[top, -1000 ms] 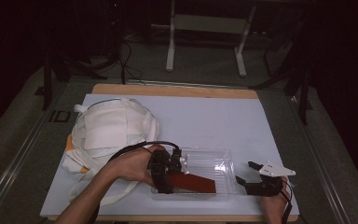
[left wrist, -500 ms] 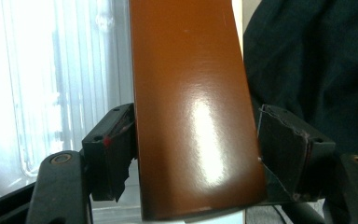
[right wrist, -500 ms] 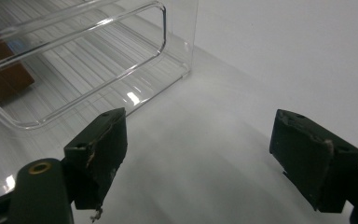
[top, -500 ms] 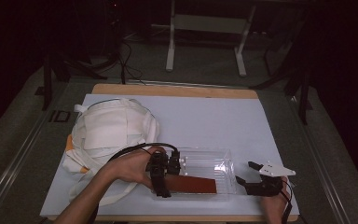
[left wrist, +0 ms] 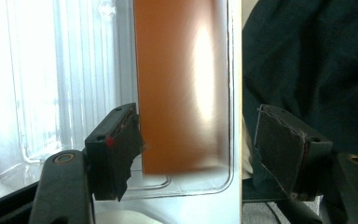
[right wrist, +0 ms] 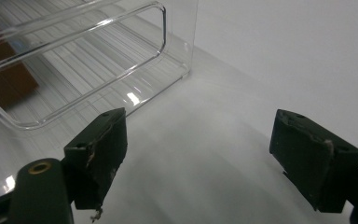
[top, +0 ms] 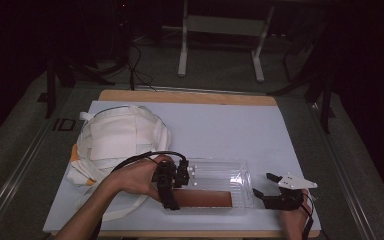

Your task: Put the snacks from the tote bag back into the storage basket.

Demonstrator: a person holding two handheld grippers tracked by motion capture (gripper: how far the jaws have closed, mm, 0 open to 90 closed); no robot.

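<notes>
A clear plastic container (top: 230, 170) stands near the table's front edge. A flat brown block (top: 205, 199) lies inside it along the near wall. My left gripper (top: 177, 187) is at the container's left end. In the left gripper view it (left wrist: 200, 140) stands open, with the brown block (left wrist: 182, 84) lying beyond and between the jaws, untouched, and the container wall (left wrist: 235, 93) running between them. My right gripper (top: 264, 185) rests open just right of the container. The right gripper view shows it (right wrist: 200, 140) over bare table, with the container's corner (right wrist: 168, 42) ahead to the left.
A white cloth bag (top: 120, 135) with straps lies on the table's left half, behind my left forearm. The white sheet (top: 240, 130) covers the table. A dark garment (left wrist: 317, 60) lies past the table's near edge. Table legs and cables stand on the floor beyond.
The brown block was tilted up in my left gripper and has come down flat into the container. The left gripper has opened off it. The right gripper has stayed put.
</notes>
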